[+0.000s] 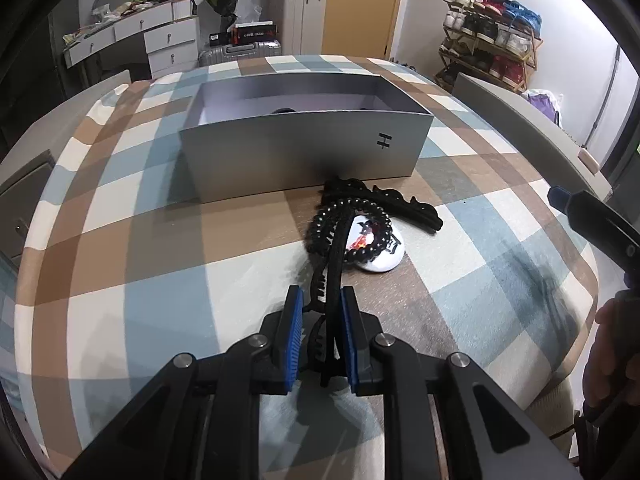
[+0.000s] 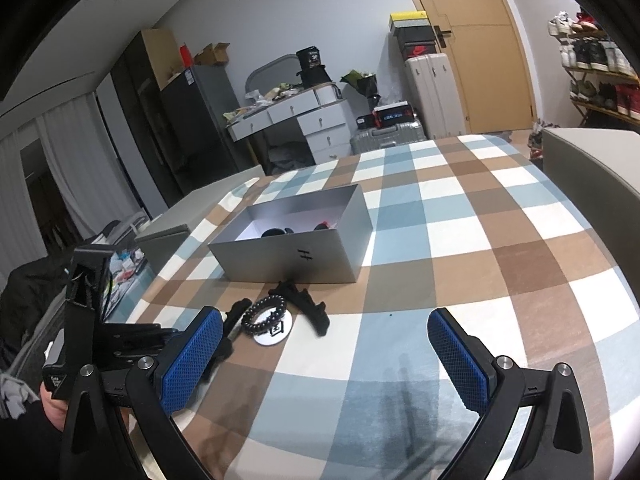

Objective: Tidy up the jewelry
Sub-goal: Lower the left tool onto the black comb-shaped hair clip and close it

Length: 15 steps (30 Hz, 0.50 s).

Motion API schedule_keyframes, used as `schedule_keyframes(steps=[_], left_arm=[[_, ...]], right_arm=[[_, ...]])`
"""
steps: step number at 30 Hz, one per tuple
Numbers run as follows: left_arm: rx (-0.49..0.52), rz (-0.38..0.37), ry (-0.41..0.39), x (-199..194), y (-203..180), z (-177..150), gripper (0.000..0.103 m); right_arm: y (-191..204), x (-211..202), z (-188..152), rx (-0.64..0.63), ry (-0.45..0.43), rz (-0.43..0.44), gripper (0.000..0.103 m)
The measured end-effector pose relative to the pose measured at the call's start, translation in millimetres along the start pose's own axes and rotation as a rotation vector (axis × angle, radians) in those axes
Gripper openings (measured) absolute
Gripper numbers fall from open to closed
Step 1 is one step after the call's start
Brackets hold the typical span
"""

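A grey open box [image 1: 304,148] stands on the checked table; dark items lie inside it [image 2: 276,233]. In front of it lie a black toothed hair clip [image 1: 404,204], a black bead bracelet [image 1: 348,228] and a round white badge [image 1: 380,248]. My left gripper [image 1: 320,300] is shut on a black toothed headband [image 1: 334,264] that runs forward under the bracelet. My right gripper [image 2: 324,322] is open and empty, above the table to the right of the pile. The box [image 2: 292,248], clip [image 2: 308,306], bracelet [image 2: 264,314] and badge [image 2: 276,332] show in the right wrist view.
The table carries a blue, brown and white checked cloth [image 1: 160,240]. Grey chair backs [image 1: 520,120] stand at its sides. Behind are a white dresser [image 2: 304,120], suitcases [image 2: 432,96], a door and a shoe rack [image 1: 488,48].
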<state>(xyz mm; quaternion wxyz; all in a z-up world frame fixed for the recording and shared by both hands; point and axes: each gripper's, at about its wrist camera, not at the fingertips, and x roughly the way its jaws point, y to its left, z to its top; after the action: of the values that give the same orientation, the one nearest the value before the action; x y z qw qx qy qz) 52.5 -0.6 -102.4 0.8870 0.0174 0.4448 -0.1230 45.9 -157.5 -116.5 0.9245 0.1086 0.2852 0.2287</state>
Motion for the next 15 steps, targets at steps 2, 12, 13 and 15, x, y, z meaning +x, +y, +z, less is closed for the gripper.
schedule_keyframes(steps=[2, 12, 13, 15], left_arm=[[-0.001, 0.003, -0.015, -3.9, 1.9, -0.9, 0.013], [-0.049, 0.034, -0.093, -25.3, 25.0, -5.4, 0.013], [-0.054, 0.036, -0.098, -26.5, 27.0, -5.8, 0.013], [-0.073, 0.034, -0.109, -28.6, 32.5, -6.7, 0.013]], right_arm=[[3.4, 2.7, 1.2, -0.003, 0.009, 0.005, 0.103], [27.9, 38.4, 8.3, -0.066, 0.128, 0.019, 0.103], [30.1, 42.2, 8.2, -0.071, 0.137, 0.017, 0.103], [36.1, 51.5, 8.9, -0.086, 0.152, 0.024, 0.102]])
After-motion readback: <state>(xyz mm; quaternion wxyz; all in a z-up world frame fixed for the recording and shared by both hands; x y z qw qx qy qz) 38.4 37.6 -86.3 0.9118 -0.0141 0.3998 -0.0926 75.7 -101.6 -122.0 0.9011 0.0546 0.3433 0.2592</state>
